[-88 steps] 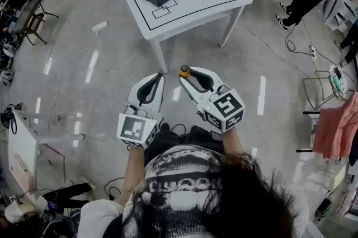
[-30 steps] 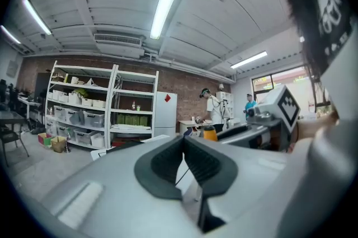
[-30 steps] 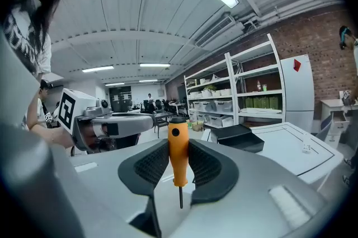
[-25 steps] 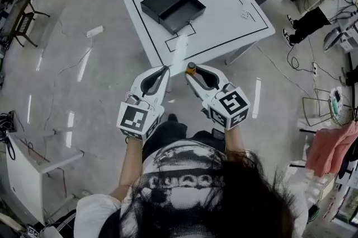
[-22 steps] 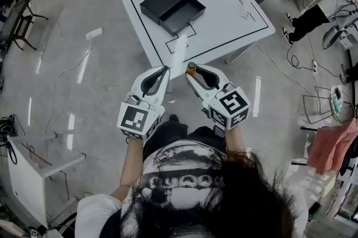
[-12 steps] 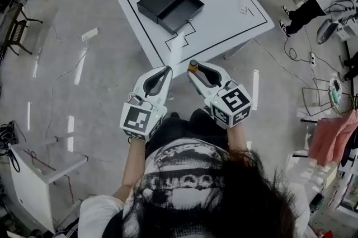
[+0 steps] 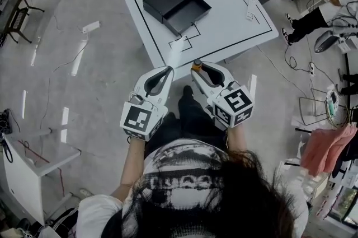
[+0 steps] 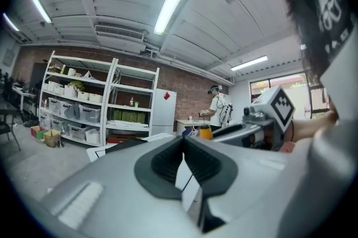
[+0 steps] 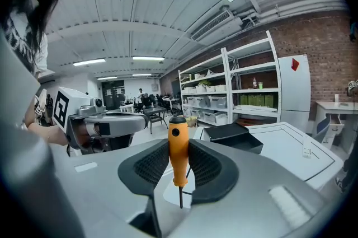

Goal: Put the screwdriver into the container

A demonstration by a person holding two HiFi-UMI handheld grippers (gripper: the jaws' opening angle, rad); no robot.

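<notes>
- Your right tool (image 7: pixel 196 68) is clamped on the screwdriver (image 9: pixel 178 154): both dark pads press the orange handle from either side.
- The screwdriver stands upright in that grip, black cap at 12 o'clock. Its thin metal shaft points to 6 o'clock, back toward the tool's body.
- In the head view only the orange handle end shows, poking out at the right tool's tip.
- Your left tool (image 7: pixel 168 69) has its jaws brought together, pads meeting at the tip, with nothing between them.
- You hold both tools side by side in front of you, left tool at 9 o'clock of the right one, near but apart. Both point to about 12 o'clock, toward the bench (image 7: pixel 235 18).
- The tool tips sit just at the near edge of the bench in the head view. Whether they are over it I cannot tell.
- The container (image 7: pixel 190 10), a black open box, lies on the bench at about 12 o'clock from the tools, toward the bench's 10 o'clock corner. It is well apart from the screwdriver.
- Black outline markings run round the white bench top.
- A person (image 7: pixel 305 7) stands on the floor at about 2 o'clock, beyond the bench.
</notes>
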